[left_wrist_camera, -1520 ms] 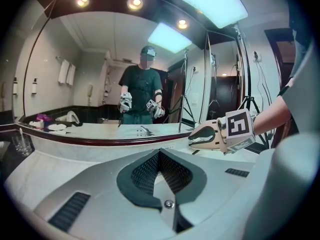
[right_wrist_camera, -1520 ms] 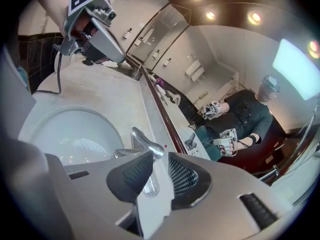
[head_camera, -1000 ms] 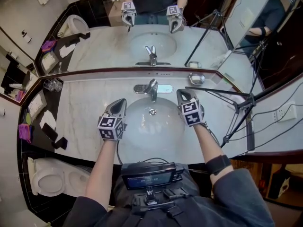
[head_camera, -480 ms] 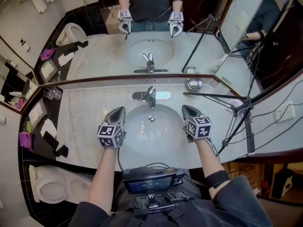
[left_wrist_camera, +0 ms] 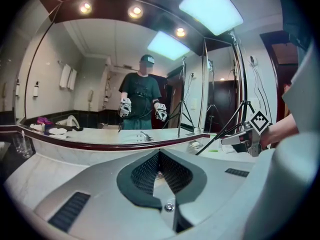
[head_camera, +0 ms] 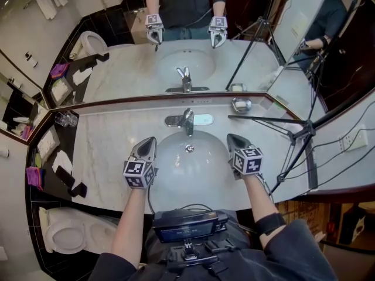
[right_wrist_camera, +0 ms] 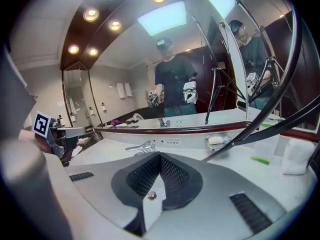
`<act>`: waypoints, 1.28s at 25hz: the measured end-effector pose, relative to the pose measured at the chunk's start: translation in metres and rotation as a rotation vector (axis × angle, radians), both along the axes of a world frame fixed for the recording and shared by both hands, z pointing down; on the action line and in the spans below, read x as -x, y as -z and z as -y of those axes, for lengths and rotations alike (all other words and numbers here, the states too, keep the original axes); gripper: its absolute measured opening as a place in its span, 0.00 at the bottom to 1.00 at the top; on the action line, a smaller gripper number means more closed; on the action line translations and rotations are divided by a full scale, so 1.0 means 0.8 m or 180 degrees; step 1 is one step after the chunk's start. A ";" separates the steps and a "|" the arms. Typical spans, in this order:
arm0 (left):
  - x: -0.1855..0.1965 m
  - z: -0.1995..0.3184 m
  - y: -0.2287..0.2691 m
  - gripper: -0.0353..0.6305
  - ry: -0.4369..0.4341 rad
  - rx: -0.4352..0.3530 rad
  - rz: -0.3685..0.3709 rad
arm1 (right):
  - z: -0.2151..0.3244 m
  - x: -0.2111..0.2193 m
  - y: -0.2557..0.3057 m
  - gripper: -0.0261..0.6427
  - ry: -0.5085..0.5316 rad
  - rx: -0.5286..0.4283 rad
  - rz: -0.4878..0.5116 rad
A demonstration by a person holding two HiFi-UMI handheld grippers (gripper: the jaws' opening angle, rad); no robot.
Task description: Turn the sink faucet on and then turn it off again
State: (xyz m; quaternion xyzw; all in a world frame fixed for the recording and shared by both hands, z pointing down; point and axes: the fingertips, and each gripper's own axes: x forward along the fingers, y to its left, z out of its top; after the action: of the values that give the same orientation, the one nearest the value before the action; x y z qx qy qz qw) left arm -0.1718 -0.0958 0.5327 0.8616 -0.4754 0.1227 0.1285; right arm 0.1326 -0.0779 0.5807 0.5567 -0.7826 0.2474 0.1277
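A chrome single-lever faucet (head_camera: 186, 120) stands at the back of the white oval basin (head_camera: 176, 171), and I make out no stream of water under its spout. My left gripper (head_camera: 151, 140) hovers over the basin's left rim, its jaws shut on nothing. My right gripper (head_camera: 231, 138) hovers over the right rim, also shut and empty. Both are short of the faucet and apart from it. In the right gripper view the faucet (right_wrist_camera: 141, 146) lies ahead and a little left of the closed jaw tips (right_wrist_camera: 159, 156). In the left gripper view the shut jaws (left_wrist_camera: 159, 154) hide it.
Around the basin runs a pale marble counter (head_camera: 111, 139) with a mirror behind it. A soap dish (head_camera: 241, 105) sits to the right of the faucet, and a black tripod (head_camera: 293, 130) leans over the counter's right end. Glasses (head_camera: 64, 119) stand at the far left, a toilet (head_camera: 64, 230) below left.
My right gripper has drawn back from beside the faucet toward the basin's right rim and rolled about its own axis. The left gripper has stayed put.
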 end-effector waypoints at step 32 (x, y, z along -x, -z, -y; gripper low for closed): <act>-0.149 0.099 -0.162 0.51 -0.1989 -0.1191 0.3364 | -0.007 -0.026 -0.059 0.07 -0.0079 0.0306 -0.0141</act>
State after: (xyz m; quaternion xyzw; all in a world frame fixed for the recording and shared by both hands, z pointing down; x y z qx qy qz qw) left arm -0.0524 -0.1749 0.6620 0.7907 -0.2145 0.4775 -0.3176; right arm 0.1537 -0.0720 0.6280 0.5650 -0.7598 0.2739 0.1686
